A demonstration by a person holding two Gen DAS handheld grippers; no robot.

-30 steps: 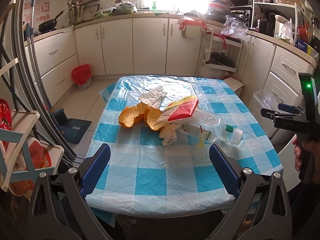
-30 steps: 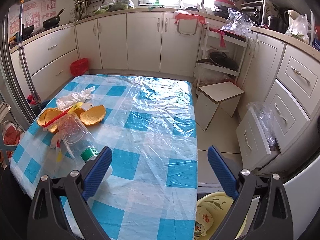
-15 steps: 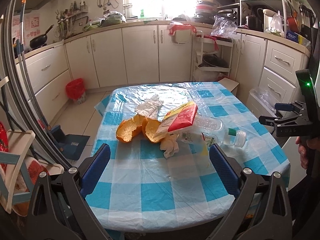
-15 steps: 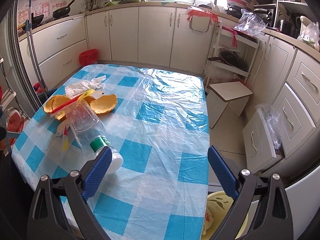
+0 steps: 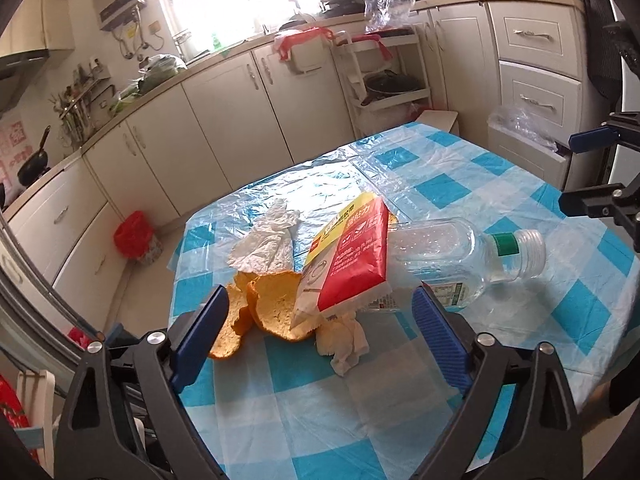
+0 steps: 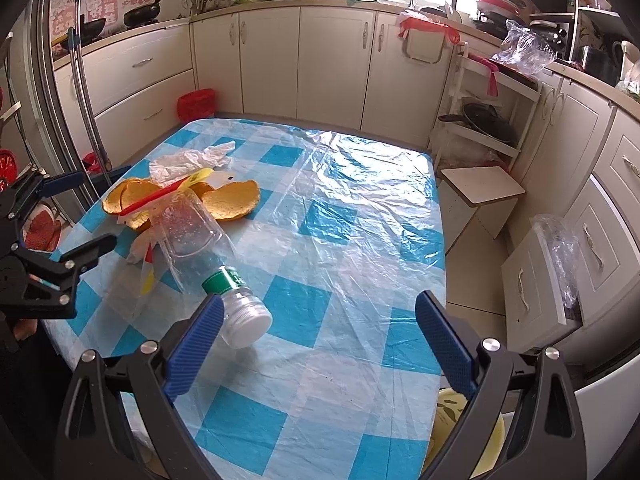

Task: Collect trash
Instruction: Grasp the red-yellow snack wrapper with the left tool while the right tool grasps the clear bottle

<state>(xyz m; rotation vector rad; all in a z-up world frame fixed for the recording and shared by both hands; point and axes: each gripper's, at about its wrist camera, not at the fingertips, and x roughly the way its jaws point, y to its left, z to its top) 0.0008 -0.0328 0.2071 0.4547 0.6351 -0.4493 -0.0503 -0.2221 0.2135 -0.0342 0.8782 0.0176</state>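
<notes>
**Two claws over a pile of trash**

Left claw (image 5: 320,332) low over the near table edge, jaws wide apart but just closing a little, nothing pinched. Between its blue pads (image 5: 200,336): orange peel (image 5: 272,304), a red and yellow packet (image 5: 352,256) and a crumpled tissue (image 5: 344,340) under it. Packet leaning on the peel and on a clear bottle (image 5: 456,256). Bottle on its side, cap end toward the right claw (image 5: 592,168). White wrapper (image 5: 268,240) just behind the peel. All of it on a blue and white checked table (image 5: 320,408) with plastic on top.

Right claw (image 6: 316,340) jaws wide apart too, holding nothing. Bottle cap (image 6: 246,322) just beside its left pad (image 6: 192,348), touching or not hard to tell. Yellow bin (image 6: 492,436) low by the table edge. Red bin (image 6: 196,104) on the floor far off by the cupboards
</notes>
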